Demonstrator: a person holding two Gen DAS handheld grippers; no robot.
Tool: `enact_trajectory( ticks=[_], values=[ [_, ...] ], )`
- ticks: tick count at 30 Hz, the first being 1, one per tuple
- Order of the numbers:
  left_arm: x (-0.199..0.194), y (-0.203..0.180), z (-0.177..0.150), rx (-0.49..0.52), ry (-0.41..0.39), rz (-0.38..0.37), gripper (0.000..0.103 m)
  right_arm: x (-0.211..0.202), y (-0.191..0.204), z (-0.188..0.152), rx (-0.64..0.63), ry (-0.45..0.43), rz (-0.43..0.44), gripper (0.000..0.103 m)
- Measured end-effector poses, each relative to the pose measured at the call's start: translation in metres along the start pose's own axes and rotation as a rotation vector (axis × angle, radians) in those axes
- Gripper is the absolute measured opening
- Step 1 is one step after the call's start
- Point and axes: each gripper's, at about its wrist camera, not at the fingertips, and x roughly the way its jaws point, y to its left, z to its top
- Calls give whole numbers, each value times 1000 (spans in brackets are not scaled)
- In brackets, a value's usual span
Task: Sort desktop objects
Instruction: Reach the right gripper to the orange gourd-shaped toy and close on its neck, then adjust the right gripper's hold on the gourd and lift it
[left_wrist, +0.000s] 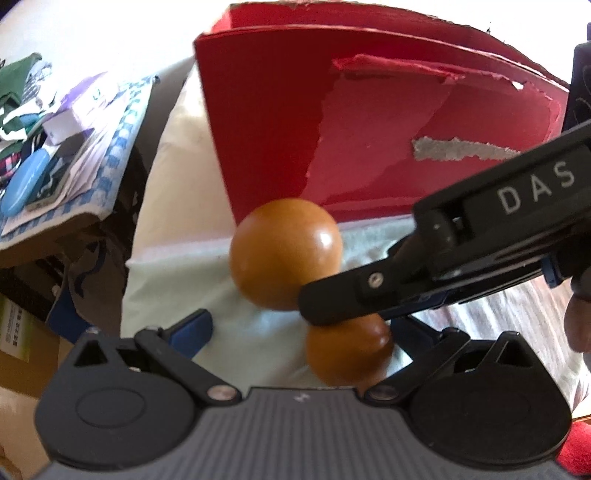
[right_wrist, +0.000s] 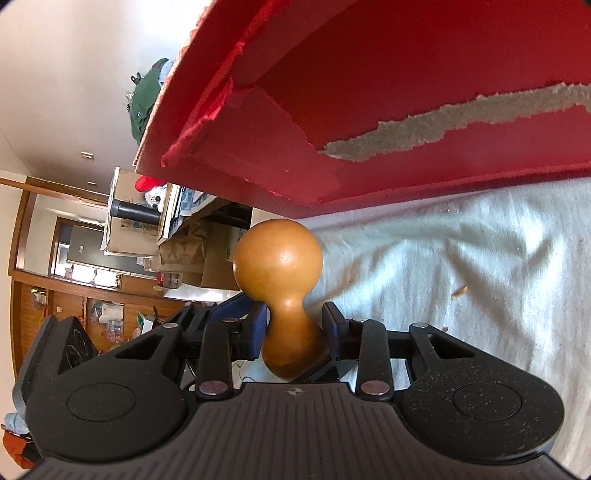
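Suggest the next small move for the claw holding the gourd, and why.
Probably lift the gourd toward the red box: the right claw pinches its narrow waist, the box stands just beyond on the cloth, and the left claw is open.

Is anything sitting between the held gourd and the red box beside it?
Nothing visible. The right claw grips the orange-brown wooden gourd at its narrow waist, and only bare pale cloth lies between it and the torn red cardboard box. The left claw is open.
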Motion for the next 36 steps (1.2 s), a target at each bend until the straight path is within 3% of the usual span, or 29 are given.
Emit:
enact_trajectory(
  ticks=[8, 12, 17, 19, 21, 22, 30, 36],
  values=[
    [2, -11, 1, 27, -20, -25, 102, -12, -10, -4, 24, -53, 1, 30],
    [1, -29, 1, 98, -26, -94, 102, -15, -16, -7, 51, -51, 20, 30],
    [3, -43, 3, 164, -35, -119, 102, -26, -18, -8, 46, -90, -8, 30],
    [5, -42, 5, 157, -28, -131, 102, -29, -19, -8, 42, -102, -38, 29],
    [7, -40, 8, 145, -23, -134, 102, -31, -23, -6, 44, -102, -82, 15],
    [7, -38, 10, 134, -22, -139, 102, -33, -26, -5, 51, -100, -79, 15],
    [7, -16, 15, 39, -16, -170, 102, -36, -15, 1, -22, -145, -99, 24],
    [4, 5, 17, -42, -5, -215, 102, -29, -16, 4, -37, -115, -67, 28]
  ],
)
